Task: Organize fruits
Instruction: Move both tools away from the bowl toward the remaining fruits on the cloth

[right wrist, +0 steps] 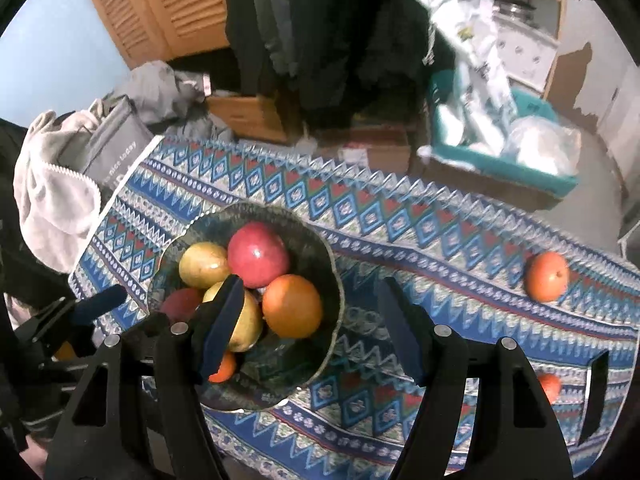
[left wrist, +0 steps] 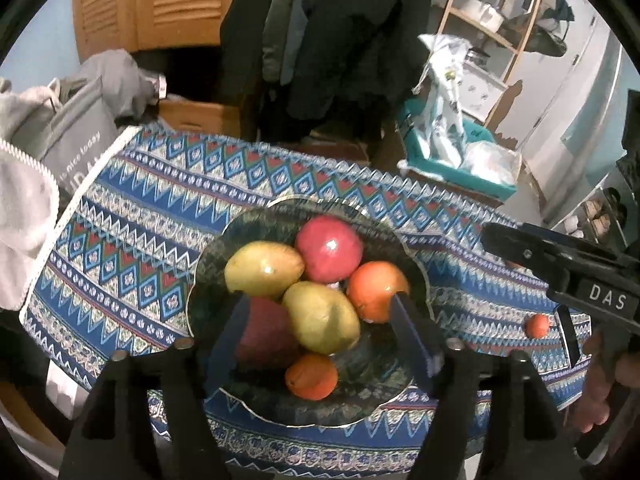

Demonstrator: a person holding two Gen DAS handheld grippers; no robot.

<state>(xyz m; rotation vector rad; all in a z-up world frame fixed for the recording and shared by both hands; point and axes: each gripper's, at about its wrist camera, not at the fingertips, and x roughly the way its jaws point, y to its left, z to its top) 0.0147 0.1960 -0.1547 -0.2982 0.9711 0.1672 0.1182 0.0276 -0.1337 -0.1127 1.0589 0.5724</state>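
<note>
Looking at each view in turn, we note:

Left wrist view: our left tool (left wrist: 324, 320) hangs over the bowl (left wrist: 208, 264), jaws apart, pads on nothing. The bowl's fruit sits between and beyond its fingers: red fruit (left wrist: 329, 249), two yellow-green ones, big orange (left wrist: 374, 294), small orange (left wrist: 311, 376).
Loose fruit, left view: one small orange (left wrist: 537, 326) on the worktop (left wrist: 132, 216), well off to the right, just by the right tool (left wrist: 568, 304) at the frame edge.

Right wrist view: our right tool (right wrist: 308, 340) is open, nothing gripped; its left finger overlaps the bowl (right wrist: 328, 280), its right finger is over bare cloth.
Loose fruit, right view: orange (right wrist: 547, 276) far right near the worktop (right wrist: 440, 240) back edge; a second small one (right wrist: 550, 386) lower right, half hidden behind the tool body.

Key relation: both loose oranges lie right of the bowl, so we judge the right hand nearer.
Axis: roundish fruit, no long axis to mind.
Next, we reckon: swing the right tool rightward, then carry back left to the bowl.
Risk: oranges may roll.
</note>
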